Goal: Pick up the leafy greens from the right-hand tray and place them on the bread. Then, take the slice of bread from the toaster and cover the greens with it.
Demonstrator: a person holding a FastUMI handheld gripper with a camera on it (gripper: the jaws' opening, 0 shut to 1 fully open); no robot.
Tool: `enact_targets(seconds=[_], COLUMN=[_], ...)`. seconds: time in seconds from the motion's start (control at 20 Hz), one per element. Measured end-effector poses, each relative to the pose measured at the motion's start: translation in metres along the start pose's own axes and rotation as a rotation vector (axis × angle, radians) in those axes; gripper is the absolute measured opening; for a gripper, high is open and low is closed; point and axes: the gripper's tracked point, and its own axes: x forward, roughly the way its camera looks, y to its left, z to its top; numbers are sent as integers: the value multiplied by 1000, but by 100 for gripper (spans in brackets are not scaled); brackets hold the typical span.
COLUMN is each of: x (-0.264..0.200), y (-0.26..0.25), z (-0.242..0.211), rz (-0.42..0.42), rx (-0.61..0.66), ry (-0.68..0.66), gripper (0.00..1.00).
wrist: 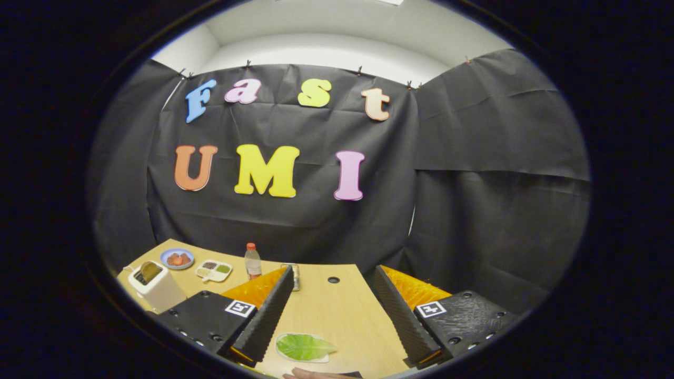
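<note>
Our gripper hangs over a pale wooden tabletop with its fingers spread wide and nothing held between them. The leafy greens, a flat green leaf on a small white tray, lie at the lower centre of the frame, between the fingers and close to the left one. A fingertip of a person's hand shows at the very bottom, just below the tray.

At lower left stands the white toaster with a slice of bread poking from its slot. Beyond it, in the left middle of the frame, sit a blue plate of reddish food, a divided white dish and a small bottle with a red cap. We cannot tell where the bread that should receive the greens is.

We judge the pick-up not yet begun, and the risks are plain. The leaf is thin and lies flat, so the fingers closing on it may scrape the tray or push it along the smooth tabletop instead of catching the leaf. The leaf sits off-centre toward the left finger, so one finger may reach it first and nudge it aside. The nearby hand could also be pinched.
</note>
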Motion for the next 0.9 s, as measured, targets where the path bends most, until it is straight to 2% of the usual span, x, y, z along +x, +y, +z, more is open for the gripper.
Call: enact_targets(seconds=[0.3, 0.6, 0.9], x=[17, 57, 82], y=[-4, 0, 5], z=[-40, -153, -265], rz=[45, 99, 155], rx=[2, 18, -38], ry=[99, 375, 601], gripper=[95, 95, 95])
